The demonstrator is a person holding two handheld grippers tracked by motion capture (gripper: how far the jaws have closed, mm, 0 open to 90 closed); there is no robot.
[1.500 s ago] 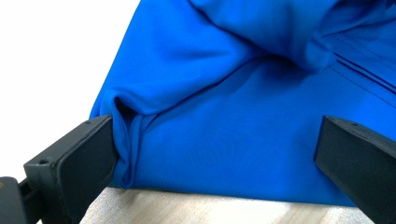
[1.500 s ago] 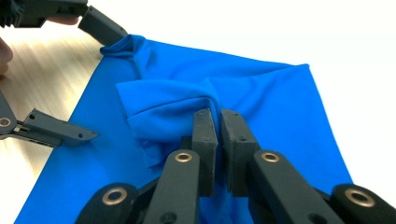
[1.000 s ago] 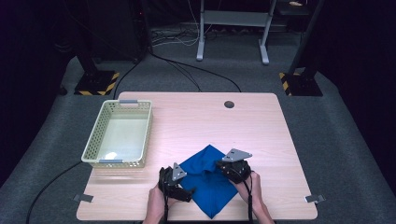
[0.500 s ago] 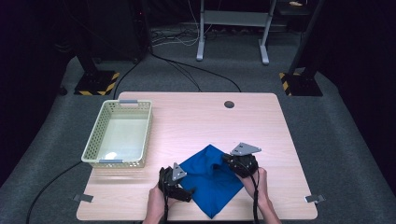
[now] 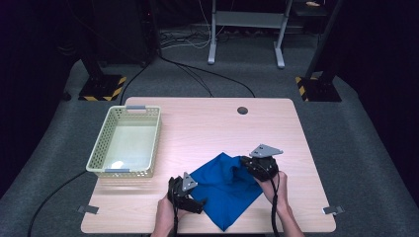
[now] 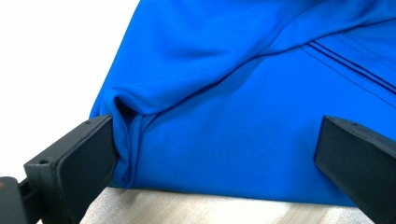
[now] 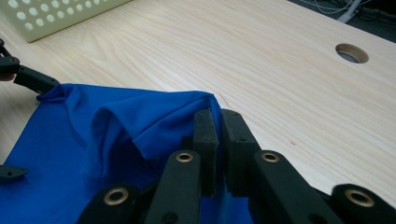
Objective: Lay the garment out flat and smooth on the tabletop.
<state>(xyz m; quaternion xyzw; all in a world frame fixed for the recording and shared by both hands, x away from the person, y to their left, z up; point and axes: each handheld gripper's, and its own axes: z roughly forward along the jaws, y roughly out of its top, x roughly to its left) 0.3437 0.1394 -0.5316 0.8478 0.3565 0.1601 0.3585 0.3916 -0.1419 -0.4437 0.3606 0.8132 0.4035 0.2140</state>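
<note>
The right gripper [image 7: 215,122] has its jaws pressed together on a raised corner of the blue cloth [image 5: 225,190], which drapes away to its left. The left gripper [image 6: 215,154] stands spread, the cloth's bunched edge touching one jaw, the rest lying flat between them.

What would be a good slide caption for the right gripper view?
The right gripper, jaws shut on a corner of the blue cloth, lifts it above the wooden table.
</note>
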